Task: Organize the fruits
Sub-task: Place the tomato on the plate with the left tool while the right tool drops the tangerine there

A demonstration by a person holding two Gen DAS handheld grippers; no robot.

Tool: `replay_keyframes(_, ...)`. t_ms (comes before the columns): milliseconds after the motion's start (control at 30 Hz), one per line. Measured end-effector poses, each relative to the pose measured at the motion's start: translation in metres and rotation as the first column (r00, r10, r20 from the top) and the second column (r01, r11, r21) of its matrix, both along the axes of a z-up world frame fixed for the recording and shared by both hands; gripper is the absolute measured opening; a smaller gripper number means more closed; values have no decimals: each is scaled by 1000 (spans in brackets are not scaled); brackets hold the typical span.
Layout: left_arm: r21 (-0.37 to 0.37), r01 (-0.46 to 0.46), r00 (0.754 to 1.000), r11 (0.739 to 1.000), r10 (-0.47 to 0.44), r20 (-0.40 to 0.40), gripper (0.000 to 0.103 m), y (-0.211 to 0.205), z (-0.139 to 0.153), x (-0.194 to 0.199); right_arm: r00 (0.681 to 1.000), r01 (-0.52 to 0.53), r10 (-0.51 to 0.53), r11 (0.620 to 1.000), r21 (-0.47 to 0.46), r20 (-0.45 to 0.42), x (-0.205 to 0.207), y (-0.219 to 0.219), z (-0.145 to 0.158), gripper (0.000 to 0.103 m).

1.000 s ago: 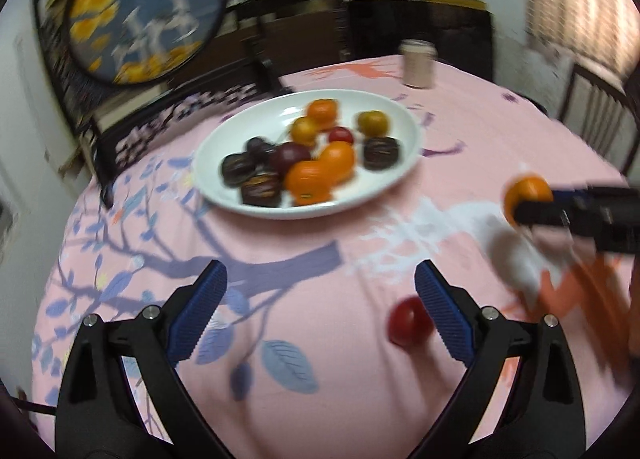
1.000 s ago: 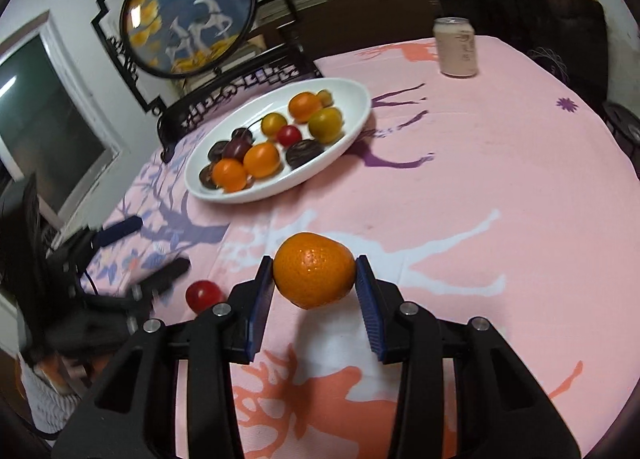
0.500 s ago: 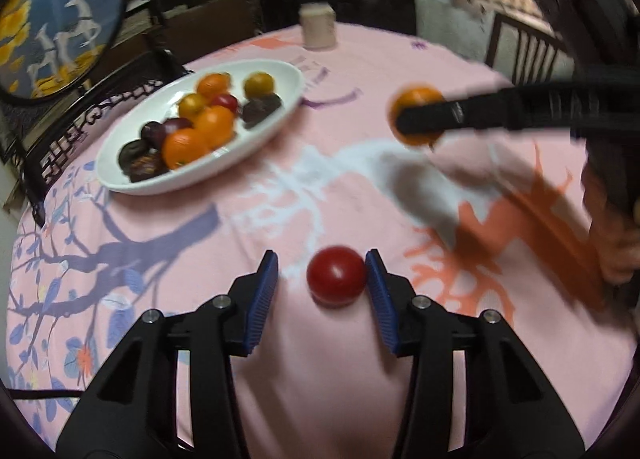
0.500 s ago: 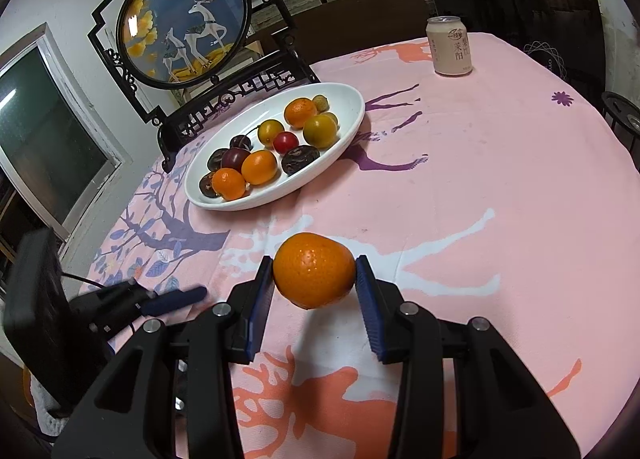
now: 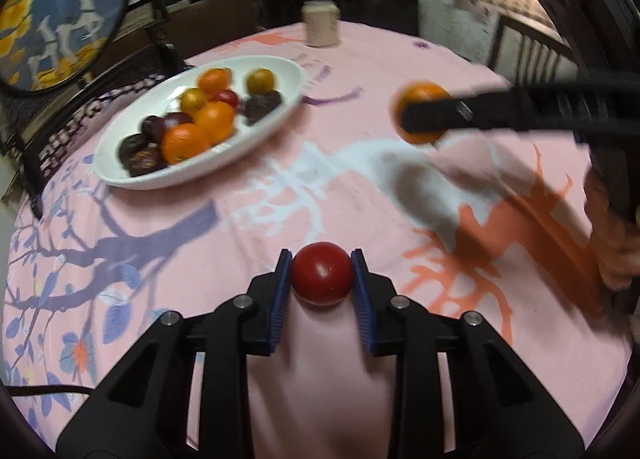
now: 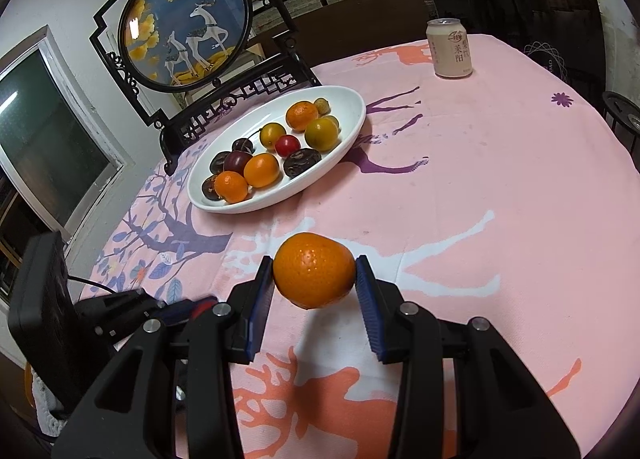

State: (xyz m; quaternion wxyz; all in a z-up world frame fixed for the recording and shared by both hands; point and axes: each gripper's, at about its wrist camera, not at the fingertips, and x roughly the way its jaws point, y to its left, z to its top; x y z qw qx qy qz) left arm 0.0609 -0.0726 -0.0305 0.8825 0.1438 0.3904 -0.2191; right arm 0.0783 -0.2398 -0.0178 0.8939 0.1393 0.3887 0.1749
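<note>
We see left gripper [image 5: 322,273] clamped on red tomato [image 5: 322,274], low over pink desk [image 5: 360,187]. Right gripper [image 6: 314,277] pinches orange [image 6: 314,275], raised off desk. White plate [image 6: 340,155] of fruit ahead-left of both grippers; can [image 6: 449,48] farther beyond.

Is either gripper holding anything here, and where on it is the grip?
Both. The left gripper pinches the red fruit across its sides; the right gripper clamps the orange across its widest part.
</note>
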Motion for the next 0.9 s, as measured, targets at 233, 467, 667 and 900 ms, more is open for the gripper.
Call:
replay_keyframes(233,-106,-182,980,978,189,67,30,43,53,52,1000,-6,6,1000,-5,26,23,7,18,42)
replay_keyframes(467,-151,-409,904,900,422,66,30,74,72,143,998,-25,26,999,-22,58,102,45,45,41)
replay_keyframes(667,-183,-477,876,860,481,-23,30,87,53,204,1000,-13,14,999,-34,22,161,71,24,42)
replay_keyframes(900,-154,-474,877,867,481,10,63,79,38,218,997,15,-11,998,-55,76,172,61,19,59)
